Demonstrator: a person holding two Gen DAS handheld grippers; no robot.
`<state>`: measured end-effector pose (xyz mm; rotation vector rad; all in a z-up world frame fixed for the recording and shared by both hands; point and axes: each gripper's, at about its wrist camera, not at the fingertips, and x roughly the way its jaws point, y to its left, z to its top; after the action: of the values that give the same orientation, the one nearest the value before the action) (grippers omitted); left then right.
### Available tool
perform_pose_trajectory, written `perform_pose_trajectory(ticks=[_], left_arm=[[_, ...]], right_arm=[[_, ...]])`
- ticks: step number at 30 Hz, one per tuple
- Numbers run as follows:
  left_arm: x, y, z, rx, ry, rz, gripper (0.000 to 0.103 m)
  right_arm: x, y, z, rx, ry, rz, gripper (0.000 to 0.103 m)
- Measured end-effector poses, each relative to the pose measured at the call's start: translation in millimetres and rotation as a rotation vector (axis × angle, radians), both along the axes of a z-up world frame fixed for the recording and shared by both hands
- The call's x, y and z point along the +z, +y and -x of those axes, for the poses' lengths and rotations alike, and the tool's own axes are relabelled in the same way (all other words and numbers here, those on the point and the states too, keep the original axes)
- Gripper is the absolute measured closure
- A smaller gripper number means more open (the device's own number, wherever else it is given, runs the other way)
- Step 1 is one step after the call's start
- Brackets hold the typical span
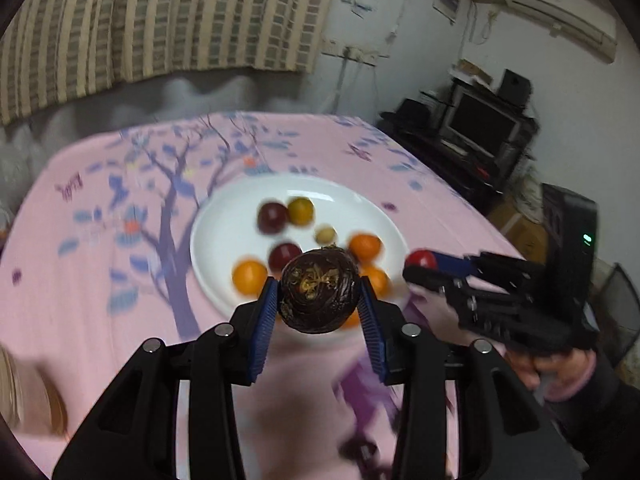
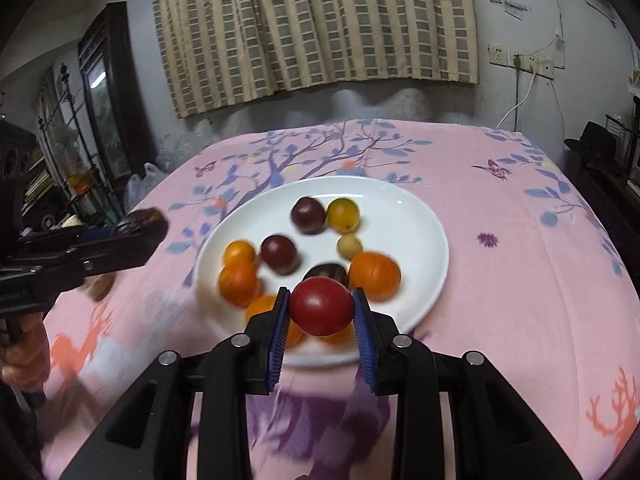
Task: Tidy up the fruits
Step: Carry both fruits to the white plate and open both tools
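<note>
My left gripper is shut on a dark brown, rough round fruit and holds it above the near rim of a white plate. My right gripper is shut on a red tomato-like fruit over the plate's near edge. On the plate lie several fruits: orange ones, dark red ones, a yellow one and a small pale one. Each gripper also shows in the other's view: the right gripper at the right, the left gripper at the left.
The plate sits mid-table on a pink cloth printed with a tree and butterflies. A striped curtain hangs behind. A dark TV stand is beyond the table's right side and a dark shelf to its left. A tan stack lies at the near left.
</note>
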<state>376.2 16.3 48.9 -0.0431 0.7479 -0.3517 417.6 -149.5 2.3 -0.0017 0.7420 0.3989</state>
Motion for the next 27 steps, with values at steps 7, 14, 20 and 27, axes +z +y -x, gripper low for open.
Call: perform_pose_trajectory(ticks=[7,14,20,27], left_arm=[[-40.7,-19.9,-73.8,0.079,0.07,-0.105,0.064],[-42.4,-11.5,-68.4,0.165,0.026,-0.144,0.031],[-21.7,7.6,1.7,0.18,-0.064,-0.159,0.009],[-42.1,36.5,73.0,0.223,-0.044,-0.145,0.008]], right_arm=[[-18.9,11.2,-44.7,-0.027,0.014,0.046,0.071],[-15.7,14.5,-40.9,-0.005,0.015,0.04,0.059],[0.5,13.2,10.2,0.047,-0.007,0.008,0.048],[-27.2,28.9,80.5,0.211,0.089,0.044,0.048]])
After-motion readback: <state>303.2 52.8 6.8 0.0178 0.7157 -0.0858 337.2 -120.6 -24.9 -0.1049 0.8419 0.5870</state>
